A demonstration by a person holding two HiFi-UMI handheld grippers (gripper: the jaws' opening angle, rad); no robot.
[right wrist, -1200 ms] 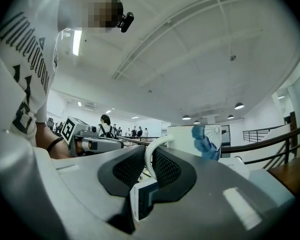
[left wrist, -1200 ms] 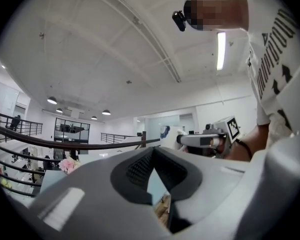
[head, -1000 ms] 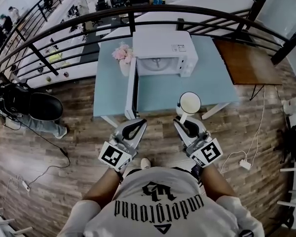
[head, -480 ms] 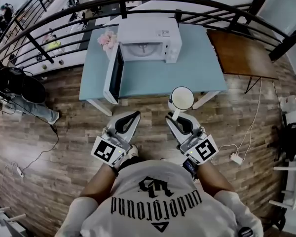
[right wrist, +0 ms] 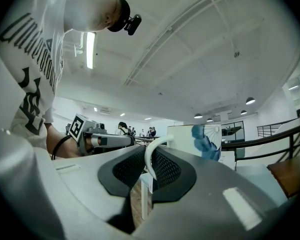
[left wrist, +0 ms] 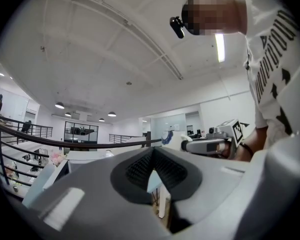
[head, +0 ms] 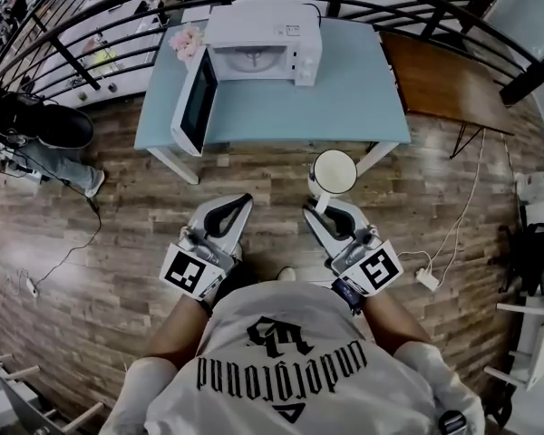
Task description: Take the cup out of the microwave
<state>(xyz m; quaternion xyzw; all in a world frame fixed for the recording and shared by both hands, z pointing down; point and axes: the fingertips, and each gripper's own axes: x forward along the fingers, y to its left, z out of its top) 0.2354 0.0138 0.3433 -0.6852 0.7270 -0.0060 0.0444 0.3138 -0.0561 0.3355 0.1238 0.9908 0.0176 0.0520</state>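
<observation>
On the right gripper (right wrist: 148,166), the fingers (right wrist: 168,170) pinched the curved handle (right wrist: 149,156) of the white ceramic cup with blue print (head: 334,171). The cup hung upright over the wooden floor (head: 118,243), well apart from the open white microwave (head: 263,39) on the pale blue counter (head: 344,98). The left gripper (left wrist: 153,165) had its fingers together, empty. Removal looked done; what remained was a level set-down.

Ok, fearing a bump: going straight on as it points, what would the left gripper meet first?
Only open space lies before the left gripper, then probably the front edge of the blue table; whether it would clear the top is unclear.
</observation>
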